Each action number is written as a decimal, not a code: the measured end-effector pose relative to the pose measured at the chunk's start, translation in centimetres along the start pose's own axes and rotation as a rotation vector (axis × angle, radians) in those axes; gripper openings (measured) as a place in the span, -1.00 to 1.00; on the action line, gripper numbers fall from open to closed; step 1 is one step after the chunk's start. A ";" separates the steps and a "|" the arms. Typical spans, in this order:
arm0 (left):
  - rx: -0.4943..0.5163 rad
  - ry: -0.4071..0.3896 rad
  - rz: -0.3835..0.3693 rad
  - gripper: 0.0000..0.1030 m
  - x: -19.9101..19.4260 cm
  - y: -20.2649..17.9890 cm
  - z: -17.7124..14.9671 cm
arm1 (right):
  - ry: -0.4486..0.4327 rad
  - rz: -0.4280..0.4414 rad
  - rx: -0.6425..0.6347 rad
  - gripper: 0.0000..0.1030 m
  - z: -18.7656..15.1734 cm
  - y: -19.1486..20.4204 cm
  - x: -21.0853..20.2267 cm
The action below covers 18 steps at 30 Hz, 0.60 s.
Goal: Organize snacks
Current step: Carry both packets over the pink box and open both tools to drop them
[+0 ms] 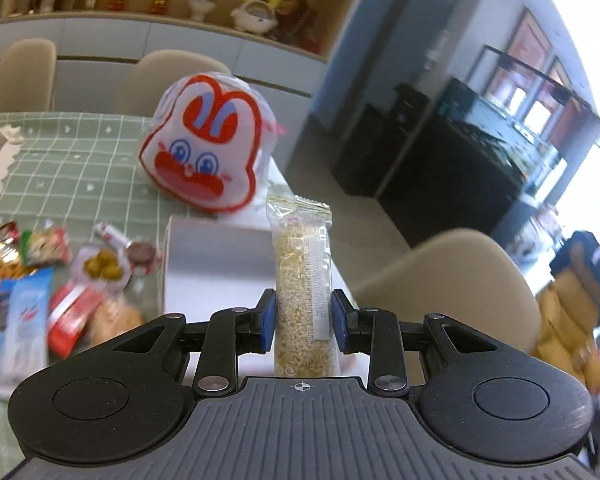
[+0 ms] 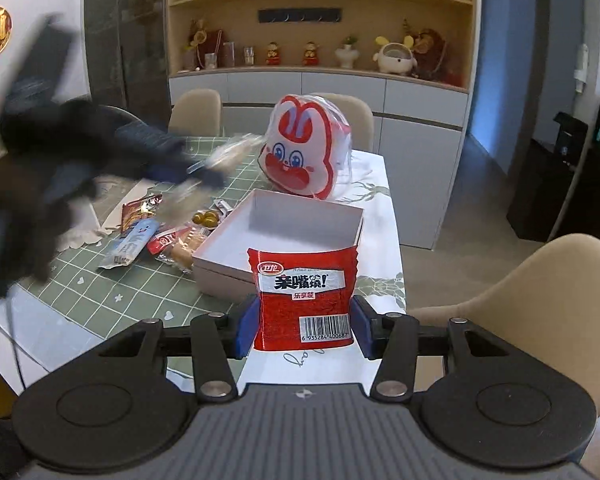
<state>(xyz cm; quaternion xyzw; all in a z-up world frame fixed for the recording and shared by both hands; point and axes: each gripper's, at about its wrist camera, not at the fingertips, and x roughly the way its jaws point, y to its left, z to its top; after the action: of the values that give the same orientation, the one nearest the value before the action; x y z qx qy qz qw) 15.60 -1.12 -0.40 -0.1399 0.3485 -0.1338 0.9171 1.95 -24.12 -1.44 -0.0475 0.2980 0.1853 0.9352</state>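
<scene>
Left gripper (image 1: 303, 318): black linkage arms with blue pads, clamped on the sides of the grain bar (image 1: 302, 280), a narrow clear-plastic sleeve of pale pressed grains standing upright; the print on its white strip is too small to read.
Right gripper (image 2: 303, 330): same build, pads pressed against the red packet (image 2: 305, 300), a glossy crinkled foil pouch with a silver band of bold Chinese characters and a barcode label, 6 935284 400687.
White box (image 2: 284, 216): open, rectangular, smooth card walls; at 12 o'clock from the red packet, just beyond it (in the left wrist view it sits at 10 o'clock from the grain bar).
Rabbit bag (image 2: 300, 152): white plastic, red-outlined rabbit face with blue eyes; at 12 o'clock beyond the box.
Loose snacks (image 2: 160, 236): mixed foil and clear wrappers in a heap at 9 o'clock from the box.
Tablecloth (image 2: 100, 300): green, gridded with white lines and small hearts.
</scene>
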 end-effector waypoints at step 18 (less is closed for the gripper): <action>-0.070 0.085 0.035 -0.34 3.3 4.7 -4.4 | 0.040 0.034 0.035 -0.05 1.5 -0.6 7.1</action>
<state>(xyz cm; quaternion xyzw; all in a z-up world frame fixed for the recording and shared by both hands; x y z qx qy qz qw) 15.66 1.34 -7.20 -0.1599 0.3939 -0.1111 0.8983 8.32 -22.17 -4.32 -0.0295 0.3207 0.1949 0.9264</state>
